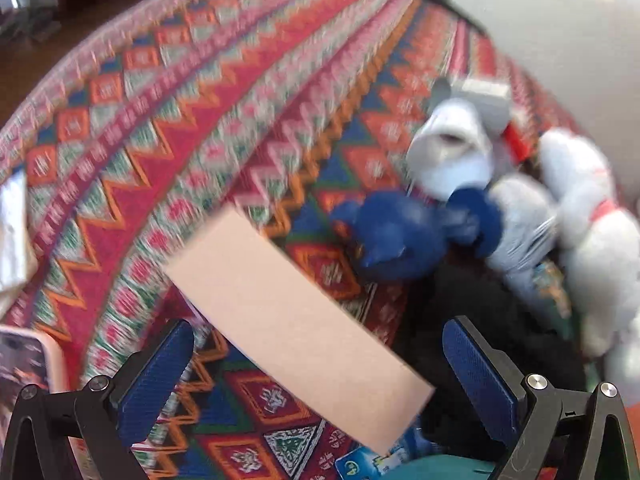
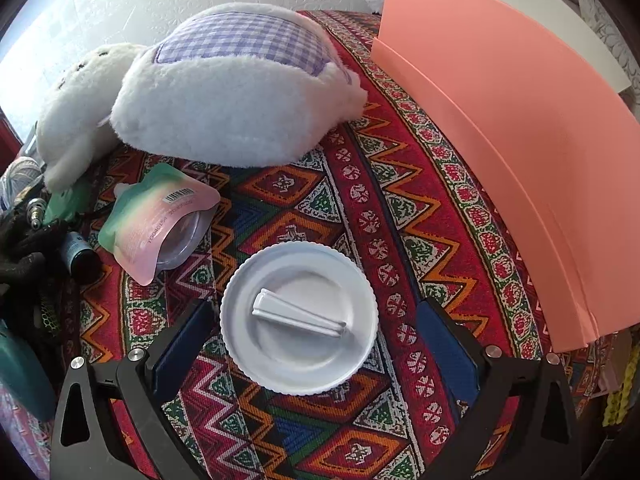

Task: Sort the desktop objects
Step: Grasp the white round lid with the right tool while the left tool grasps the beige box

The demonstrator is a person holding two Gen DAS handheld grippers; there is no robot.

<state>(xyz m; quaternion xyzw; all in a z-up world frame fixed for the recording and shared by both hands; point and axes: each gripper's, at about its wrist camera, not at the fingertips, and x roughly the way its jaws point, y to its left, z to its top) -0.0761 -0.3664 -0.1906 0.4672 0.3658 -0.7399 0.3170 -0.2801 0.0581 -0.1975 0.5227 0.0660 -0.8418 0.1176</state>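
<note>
A: How far along are you getting with the sorting?

B: Barely started, I'd judge. Your right tongs [image 2: 316, 344] are hanging open around the white dish [image 2: 299, 318], gripping nothing; the dish is sitting on the worktop [image 2: 404, 216] between the fingers. Your left tongs [image 1: 320, 380] are gaping too, empty. The soft toys [image 1: 452, 148] are lying heaped at two o'clock in the blurred left view.

A: Any writing you're reading?

B: The pouch [image 2: 156, 216] at ten o'clock of the dish is showing a barcode; its print is too small to read.
</note>
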